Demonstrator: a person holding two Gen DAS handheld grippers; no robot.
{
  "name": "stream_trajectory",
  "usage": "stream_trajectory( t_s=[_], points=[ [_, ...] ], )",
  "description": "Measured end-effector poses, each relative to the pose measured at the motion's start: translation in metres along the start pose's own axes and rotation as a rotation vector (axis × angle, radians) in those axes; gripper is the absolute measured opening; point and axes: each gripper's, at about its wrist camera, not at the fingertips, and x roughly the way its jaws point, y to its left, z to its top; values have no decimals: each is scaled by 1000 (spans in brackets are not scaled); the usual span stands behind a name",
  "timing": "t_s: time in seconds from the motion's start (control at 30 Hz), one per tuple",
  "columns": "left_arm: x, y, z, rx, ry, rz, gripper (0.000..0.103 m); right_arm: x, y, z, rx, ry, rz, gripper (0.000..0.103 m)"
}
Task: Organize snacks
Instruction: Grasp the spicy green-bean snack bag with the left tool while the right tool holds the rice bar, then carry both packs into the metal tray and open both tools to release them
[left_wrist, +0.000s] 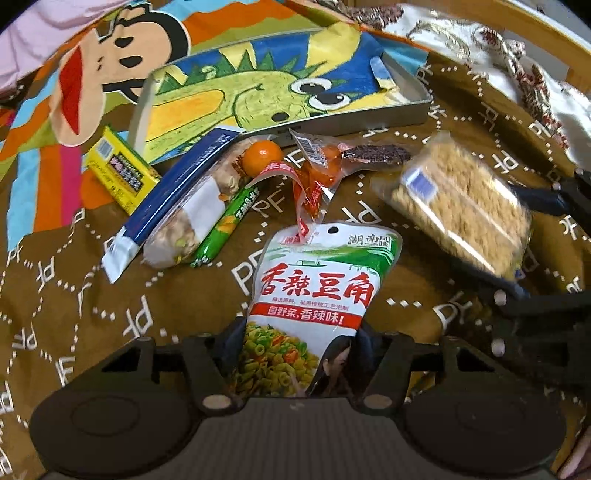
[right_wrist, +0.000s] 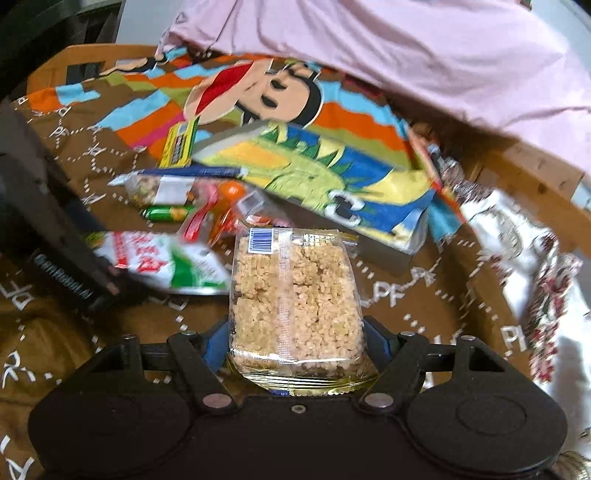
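we see a white and green pouch (left_wrist: 314, 291) printed with red characters and a picture of chopped green beans, and a clear packet of puffed rice cake (right_wrist: 295, 302) with a blue barcode label at its top. the pouch stands up between the fingers of our left gripper (left_wrist: 301, 350), which is clenched on its lower edges, above the cloth. our right gripper (right_wrist: 297, 350) grasps the rice cake packet by its bottom end, jaws fairly wide around it, lifted clear of the cloth. beyond them lie a yellow box (left_wrist: 120, 173), a blue-edged nut bag (left_wrist: 177, 210), a green sausage stick (left_wrist: 225, 225), a small orange fruit (left_wrist: 263, 155) and a red-orange wrapper (left_wrist: 314, 181), loosely clustered beside a shallow tin tray (left_wrist: 402, 110) lined with a crocodile drawing. everything rests on a brown cloth (left_wrist: 110, 314) patterned with white letters and a cartoon monkey, with a pink sheet (right_wrist: 406, 55) behind.
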Motion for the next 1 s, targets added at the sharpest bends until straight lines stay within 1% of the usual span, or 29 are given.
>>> stream_trajectory(
  t_s=[0.17,0.33,0.5,0.6,0.67,0.7,0.77,0.8,0.83,0.9,1.0],
  points=[
    [-12,-2,-11,-28,-46,-6,62,-3,-5,1,13,-21,-25,75],
    [-20,-5,-17,-8,-74,-17,61,-2,-7,1,23,-23,-37,75],
    [-33,-4,-20,-31,-116,-38,61,-7,-11,3,44,-64,-71,75],
    [-45,-2,-22,-55,-186,-47,57,-9,-16,5,68,-88,-91,75],
    [-54,-2,-21,-67,-236,-52,57,-9,-19,7,82,-98,-106,75],
    [-57,-1,-20,-69,-252,-62,57,-8,-21,8,91,-103,-109,75],
    [-56,1,-17,-76,-256,-82,57,-6,-24,9,107,-101,-107,75],
    [-54,2,-16,-79,-249,-86,54,-4,-25,9,113,-95,-105,75],
    [-51,2,-15,-78,-242,-98,43,-3,-26,9,116,-90,-104,75],
    [-45,1,-14,-68,-237,-78,41,0,-26,9,114,-81,-102,75],
    [-42,4,-16,-61,-249,-78,40,3,-25,9,110,-73,-92,75]
  ],
)
